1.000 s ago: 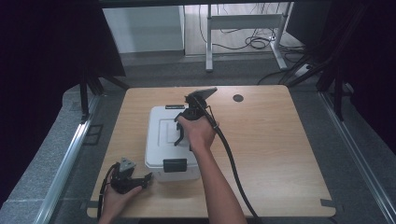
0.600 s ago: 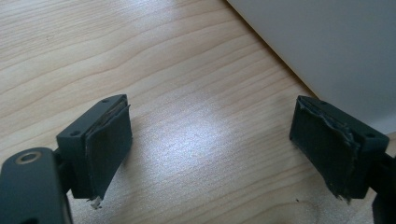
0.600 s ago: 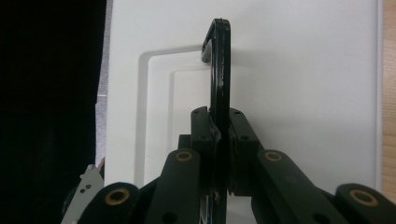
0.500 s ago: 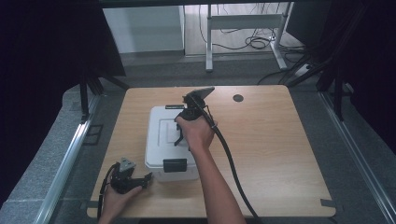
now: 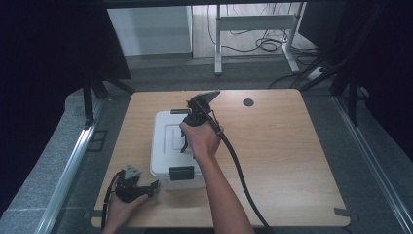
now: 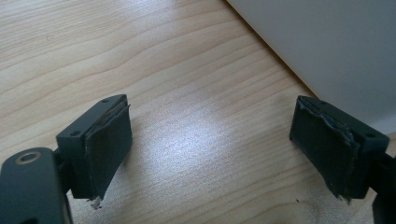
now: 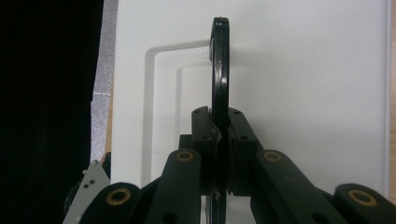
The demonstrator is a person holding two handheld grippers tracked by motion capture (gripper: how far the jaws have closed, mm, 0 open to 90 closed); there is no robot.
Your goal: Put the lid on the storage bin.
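Nearest me, my left gripper (image 5: 130,184) rests low on the wooden table (image 5: 292,161) near its front left corner, jaws spread wide over bare wood, nothing between the pads (image 6: 108,140); a white box wall sits just beside its right jaw. Farther in, the white lidded box (image 5: 168,141) stands on the table left of centre. Above it, my right gripper (image 7: 223,154) is clamped on the box's black carry handle (image 7: 220,70), raised upright on the lid.
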